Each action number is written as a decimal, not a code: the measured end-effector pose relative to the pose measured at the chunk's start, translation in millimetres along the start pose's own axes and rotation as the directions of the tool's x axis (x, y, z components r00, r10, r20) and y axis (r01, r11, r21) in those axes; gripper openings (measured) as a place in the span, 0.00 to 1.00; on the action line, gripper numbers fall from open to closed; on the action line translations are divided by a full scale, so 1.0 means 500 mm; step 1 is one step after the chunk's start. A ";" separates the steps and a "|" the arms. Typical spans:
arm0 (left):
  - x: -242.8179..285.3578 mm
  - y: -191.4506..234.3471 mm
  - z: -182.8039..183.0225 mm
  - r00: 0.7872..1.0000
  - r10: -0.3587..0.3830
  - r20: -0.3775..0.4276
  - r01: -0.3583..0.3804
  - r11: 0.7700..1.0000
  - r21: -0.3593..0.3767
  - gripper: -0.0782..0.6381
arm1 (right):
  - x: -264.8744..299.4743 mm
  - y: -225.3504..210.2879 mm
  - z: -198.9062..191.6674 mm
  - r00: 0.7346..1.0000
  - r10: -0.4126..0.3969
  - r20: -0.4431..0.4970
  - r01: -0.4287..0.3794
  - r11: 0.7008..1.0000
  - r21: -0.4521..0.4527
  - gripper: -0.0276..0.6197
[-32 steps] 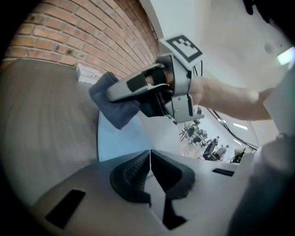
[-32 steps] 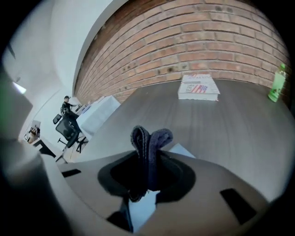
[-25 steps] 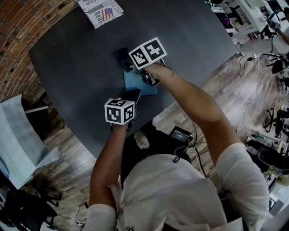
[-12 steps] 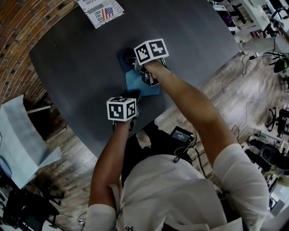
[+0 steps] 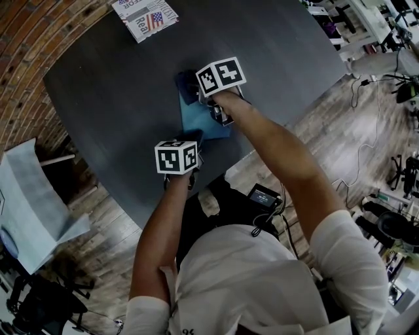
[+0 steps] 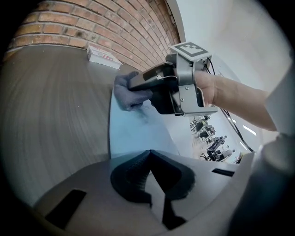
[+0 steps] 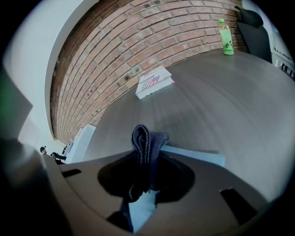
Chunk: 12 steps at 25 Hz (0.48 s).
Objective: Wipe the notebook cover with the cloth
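**Clearance round the notebook**

Bare table lay wide open left of the notebook. Right gripper, clamped on the cloth, took up the notebook's far end. Left gripper, jaws together, blocked its near edge. Cover between them was free. Printed box at the far rim and green bottle stood well apart. Brick wall closed off beyond.

The dark grey table carries a light blue notebook lying flat close to its near edge, a printed booklet lying well apart at the far edge, and a green bottle standing upright near another far edge
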State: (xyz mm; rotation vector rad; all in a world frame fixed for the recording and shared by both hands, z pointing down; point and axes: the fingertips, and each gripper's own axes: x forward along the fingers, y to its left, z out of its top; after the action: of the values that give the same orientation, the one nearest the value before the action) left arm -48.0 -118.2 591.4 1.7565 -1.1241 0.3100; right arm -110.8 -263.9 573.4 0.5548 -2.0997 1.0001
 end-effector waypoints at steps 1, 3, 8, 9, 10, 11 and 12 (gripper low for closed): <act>0.000 0.001 0.000 1.000 0.001 0.002 -0.001 1.000 -0.003 0.12 | -0.003 -0.005 -0.002 1.000 -0.006 0.001 0.006 1.000 0.002 0.21; 0.000 0.002 0.000 1.000 0.001 0.004 -0.001 1.000 -0.007 0.12 | -0.010 -0.016 -0.004 1.000 -0.019 0.003 0.019 1.000 0.007 0.21; 0.001 0.004 0.001 1.000 0.007 0.003 -0.007 1.000 -0.005 0.12 | -0.024 -0.039 -0.010 0.999 -0.043 0.009 0.043 0.999 0.016 0.21; 0.001 0.003 0.001 1.000 0.009 0.003 -0.009 1.000 -0.003 0.12 | -0.028 -0.043 -0.011 0.999 -0.048 0.011 0.048 0.999 0.019 0.21; 0.001 0.003 0.000 1.000 0.010 0.004 -0.010 1.000 -0.002 0.12 | -0.032 -0.047 -0.012 0.999 -0.053 0.013 0.052 0.998 0.023 0.21; 0.001 0.002 0.000 1.000 0.010 0.004 -0.010 1.000 -0.001 0.12 | -0.035 -0.051 -0.014 0.998 -0.057 0.015 0.057 0.998 0.026 0.21; 0.001 0.002 0.000 1.000 0.011 0.005 -0.011 1.000 0.000 0.12 | -0.038 -0.054 -0.015 0.998 -0.061 0.017 0.061 0.998 0.028 0.21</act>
State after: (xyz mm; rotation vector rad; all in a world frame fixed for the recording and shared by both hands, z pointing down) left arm -48.6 -118.5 592.1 1.7522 -1.1371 0.3121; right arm -78.0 -272.7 574.8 0.6397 -2.0752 0.9937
